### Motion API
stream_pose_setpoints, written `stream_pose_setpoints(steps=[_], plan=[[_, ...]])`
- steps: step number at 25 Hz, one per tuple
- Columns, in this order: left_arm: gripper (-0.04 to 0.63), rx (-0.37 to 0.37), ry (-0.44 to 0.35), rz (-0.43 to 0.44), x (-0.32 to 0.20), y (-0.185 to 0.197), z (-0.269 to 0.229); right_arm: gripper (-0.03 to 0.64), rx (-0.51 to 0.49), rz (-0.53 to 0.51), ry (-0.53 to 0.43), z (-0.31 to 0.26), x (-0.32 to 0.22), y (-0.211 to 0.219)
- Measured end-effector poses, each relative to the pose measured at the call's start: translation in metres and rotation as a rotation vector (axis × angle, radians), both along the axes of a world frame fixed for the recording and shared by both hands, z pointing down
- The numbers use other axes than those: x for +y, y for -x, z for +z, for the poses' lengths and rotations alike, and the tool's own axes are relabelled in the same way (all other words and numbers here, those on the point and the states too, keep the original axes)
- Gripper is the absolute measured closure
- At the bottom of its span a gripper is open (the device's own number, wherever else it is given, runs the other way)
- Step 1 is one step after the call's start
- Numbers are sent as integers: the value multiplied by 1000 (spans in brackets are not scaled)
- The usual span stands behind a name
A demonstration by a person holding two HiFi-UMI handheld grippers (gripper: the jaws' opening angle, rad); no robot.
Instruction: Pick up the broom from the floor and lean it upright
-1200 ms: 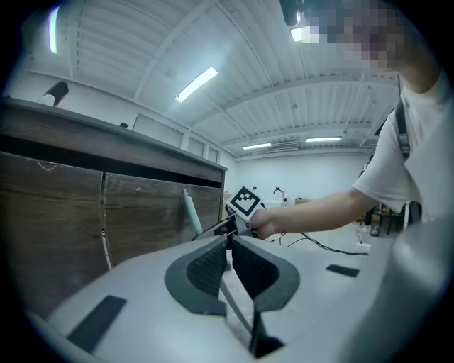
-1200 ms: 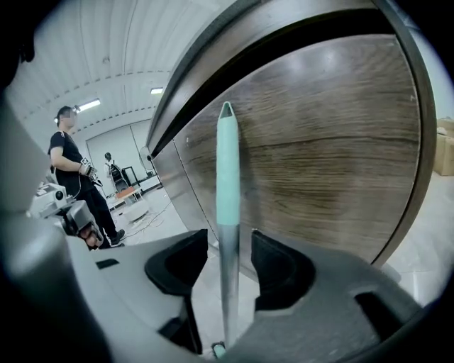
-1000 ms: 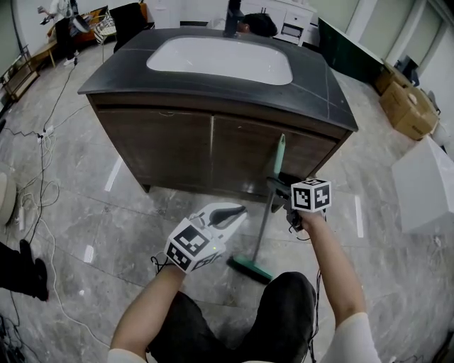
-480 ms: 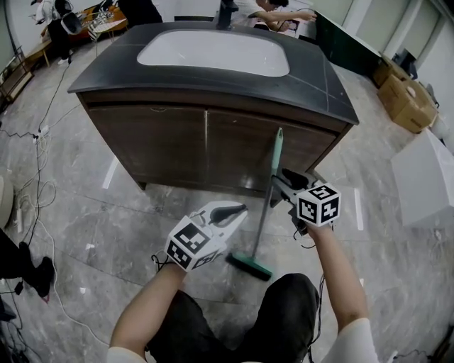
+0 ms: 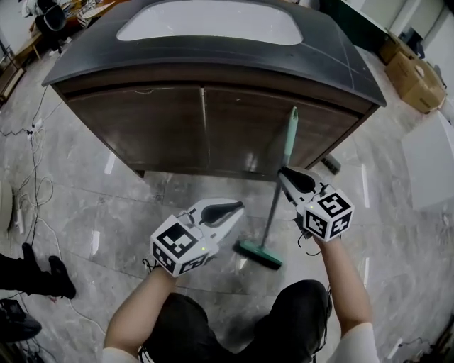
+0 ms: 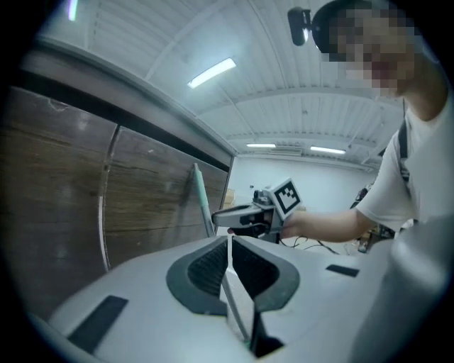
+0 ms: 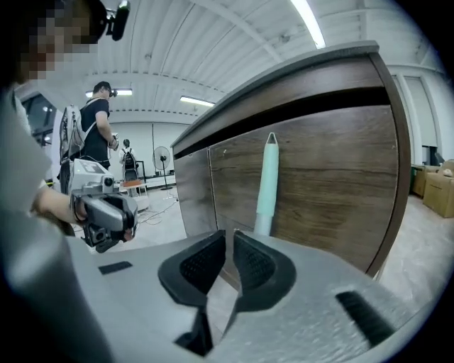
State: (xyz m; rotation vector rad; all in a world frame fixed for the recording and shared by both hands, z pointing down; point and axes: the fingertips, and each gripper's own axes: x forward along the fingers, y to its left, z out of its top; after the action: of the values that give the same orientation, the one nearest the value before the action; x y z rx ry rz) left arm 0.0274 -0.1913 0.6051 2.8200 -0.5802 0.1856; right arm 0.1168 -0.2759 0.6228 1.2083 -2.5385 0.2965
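Note:
The broom stands upright, its pale green handle [image 5: 289, 135] leaning on the dark wood cabinet [image 5: 170, 127] and its green head [image 5: 259, 254] on the floor. In the right gripper view the handle [image 7: 267, 184] rises just past the jaws, to their right. My right gripper [image 5: 284, 172] sits beside the handle at mid height. Its jaws [image 7: 229, 234] have just been closing to a narrow slit with nothing between them. My left gripper [image 5: 237, 207] hovers left of the broom, shut and empty [image 6: 228, 241]. From it I see the handle [image 6: 201, 198] and the right gripper [image 6: 220, 218].
The cabinet carries a black countertop [image 5: 355, 64] with a white sink [image 5: 213, 21]. Cardboard boxes [image 5: 415, 78] and a white box [image 5: 429, 163] stand at the right. Cables [image 5: 32, 142] and another person's shoes [image 5: 42, 276] lie at the left. A person [image 7: 96, 127] stands far off.
The right gripper's jaws stood around the broom handle and are now off it and closed. The broom stays leaning on the cabinet. The left gripper has sunk slightly.

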Motion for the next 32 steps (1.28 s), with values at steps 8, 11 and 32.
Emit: stream_pose_setpoints(steps=[8,11,32], plan=[[583,-99,81,-80,-6,-3,40,620,5,-21,51,23,12,9],[583,-176,120,-144,2,7,38,620,15,-33,101,-6,27,11],[583,-146,158,-221,65,-24,-391,619,69,-129,146,-407,115,-32]])
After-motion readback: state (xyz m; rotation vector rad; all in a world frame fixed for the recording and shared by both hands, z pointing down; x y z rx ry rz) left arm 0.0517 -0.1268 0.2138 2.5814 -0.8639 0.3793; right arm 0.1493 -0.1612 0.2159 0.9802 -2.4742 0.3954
